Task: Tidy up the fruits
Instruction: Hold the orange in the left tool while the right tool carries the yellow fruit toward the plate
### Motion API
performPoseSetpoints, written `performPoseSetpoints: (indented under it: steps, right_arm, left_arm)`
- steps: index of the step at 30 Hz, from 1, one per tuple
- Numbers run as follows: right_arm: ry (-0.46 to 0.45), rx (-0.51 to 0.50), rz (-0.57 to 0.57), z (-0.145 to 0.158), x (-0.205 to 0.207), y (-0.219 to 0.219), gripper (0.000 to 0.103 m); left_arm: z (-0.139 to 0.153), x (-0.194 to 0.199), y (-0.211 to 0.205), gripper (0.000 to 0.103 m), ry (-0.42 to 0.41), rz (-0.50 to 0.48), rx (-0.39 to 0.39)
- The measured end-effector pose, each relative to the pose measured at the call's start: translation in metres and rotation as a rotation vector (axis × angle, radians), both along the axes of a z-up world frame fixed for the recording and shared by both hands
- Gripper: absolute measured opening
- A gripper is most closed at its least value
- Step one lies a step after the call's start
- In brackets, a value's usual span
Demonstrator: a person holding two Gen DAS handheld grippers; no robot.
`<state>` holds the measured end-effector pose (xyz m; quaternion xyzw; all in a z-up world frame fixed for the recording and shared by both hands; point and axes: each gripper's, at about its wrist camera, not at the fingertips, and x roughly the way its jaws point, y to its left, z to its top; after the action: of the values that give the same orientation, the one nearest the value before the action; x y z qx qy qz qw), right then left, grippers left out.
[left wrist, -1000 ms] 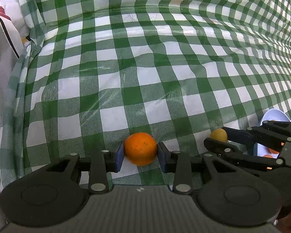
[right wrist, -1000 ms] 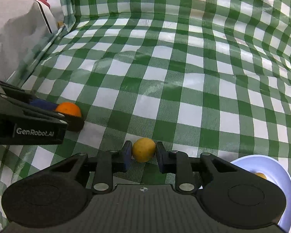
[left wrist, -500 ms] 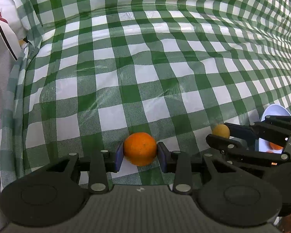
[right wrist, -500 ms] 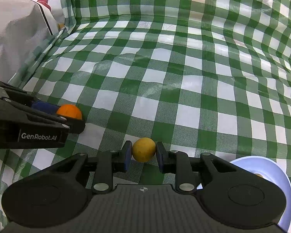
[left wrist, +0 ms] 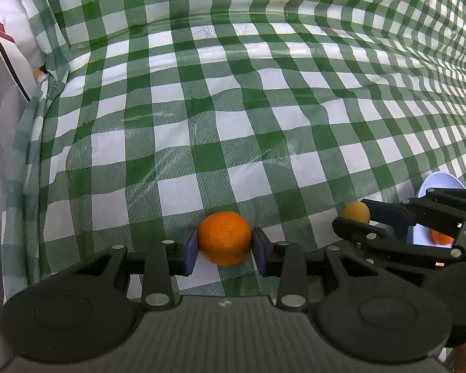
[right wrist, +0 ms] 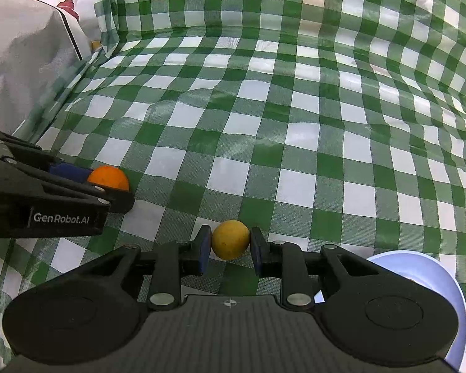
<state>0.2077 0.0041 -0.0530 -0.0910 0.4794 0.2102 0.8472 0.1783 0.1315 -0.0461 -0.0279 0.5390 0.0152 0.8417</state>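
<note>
My left gripper (left wrist: pixel 224 245) is shut on an orange (left wrist: pixel 225 237), its blue pads pressing both sides just above the checked cloth. My right gripper (right wrist: pixel 230 245) is shut on a small yellow fruit (right wrist: pixel 230 239). In the left wrist view the right gripper (left wrist: pixel 354 217) shows at the right with the yellow fruit (left wrist: pixel 355 213) at its tips. In the right wrist view the left gripper (right wrist: pixel 115 183) reaches in from the left with the orange (right wrist: pixel 108 177). A pale blue bowl (right wrist: pixel 431 276) sits at the lower right; the left wrist view shows an orange fruit (left wrist: pixel 441 237) inside that bowl (left wrist: pixel 441 181).
A green-and-white checked cloth (left wrist: pixel 233 108) covers the table and rises at the back and left. A grey fabric thing (right wrist: pixel 21 62) stands beyond the left edge. Open cloth stretches ahead of both grippers.
</note>
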Motion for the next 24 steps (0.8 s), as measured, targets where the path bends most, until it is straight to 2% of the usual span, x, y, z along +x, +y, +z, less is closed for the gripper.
performPoseSetpoints:
  steps: [24]
  right_arm:
    - [-0.012, 0.002, -0.015, 0.0011, -0.0002, -0.0007, 0.028]
  left_arm:
    - [0.0068, -0.0048, -0.0029, 0.040, -0.025, -0.013, -0.001]
